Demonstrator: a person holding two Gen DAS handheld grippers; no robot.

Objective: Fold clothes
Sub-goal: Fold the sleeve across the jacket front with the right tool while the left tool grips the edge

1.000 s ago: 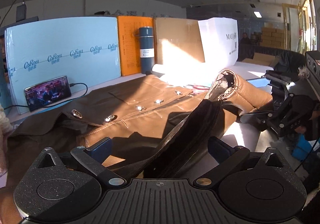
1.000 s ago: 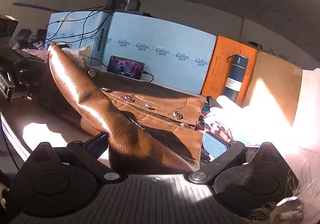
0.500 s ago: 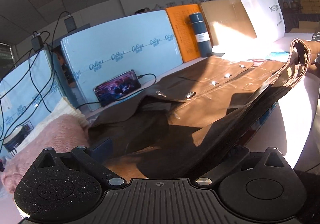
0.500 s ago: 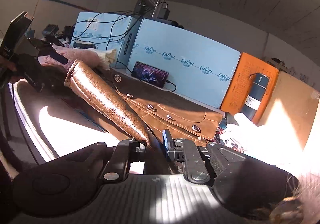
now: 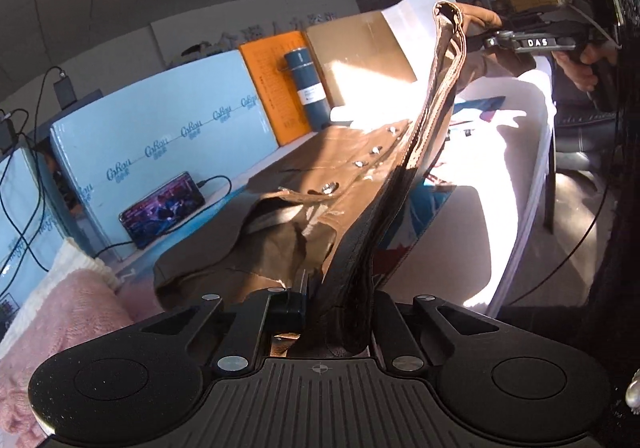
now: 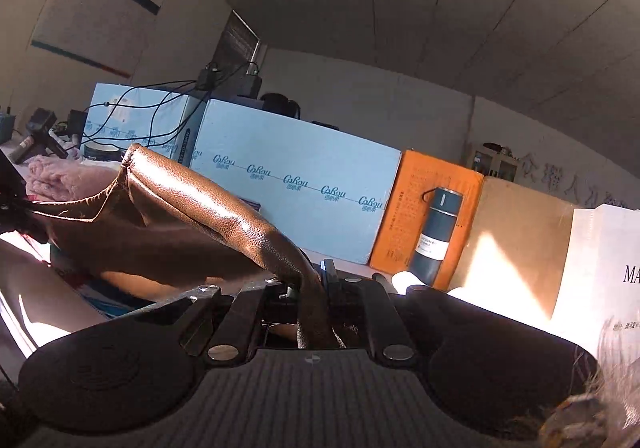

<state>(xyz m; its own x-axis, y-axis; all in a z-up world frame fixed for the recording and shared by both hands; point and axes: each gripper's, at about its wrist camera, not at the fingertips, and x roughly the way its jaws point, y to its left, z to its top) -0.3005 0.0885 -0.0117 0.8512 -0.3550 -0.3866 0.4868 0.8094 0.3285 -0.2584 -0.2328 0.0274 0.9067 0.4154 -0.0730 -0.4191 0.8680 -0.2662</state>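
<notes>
A brown leather jacket point(image 5: 320, 184) with metal snaps lies partly on the table and is lifted along one edge. My left gripper point(image 5: 320, 300) is shut on one end of that raised edge. My right gripper point(image 6: 314, 288) is shut on the other end point(image 6: 224, 224); it also shows in the left wrist view point(image 5: 532, 44) at the upper right, held by a hand. The edge is stretched between the two grippers above the table, and the rest of the jacket hangs down onto it.
Blue foam boards point(image 5: 160, 136), an orange board point(image 5: 276, 88), a dark flask point(image 5: 306, 88) and a cardboard sheet point(image 5: 360, 52) line the table's back. A phone point(image 5: 162, 208) leans on the boards. Pink and white knitwear point(image 5: 60, 312) lies at left. The table's front edge point(image 5: 520, 248) is at right.
Both grippers have closed on the jacket's edge and lifted it higher. The edge is now pulled taut between them, and the jacket's body hangs below it.
</notes>
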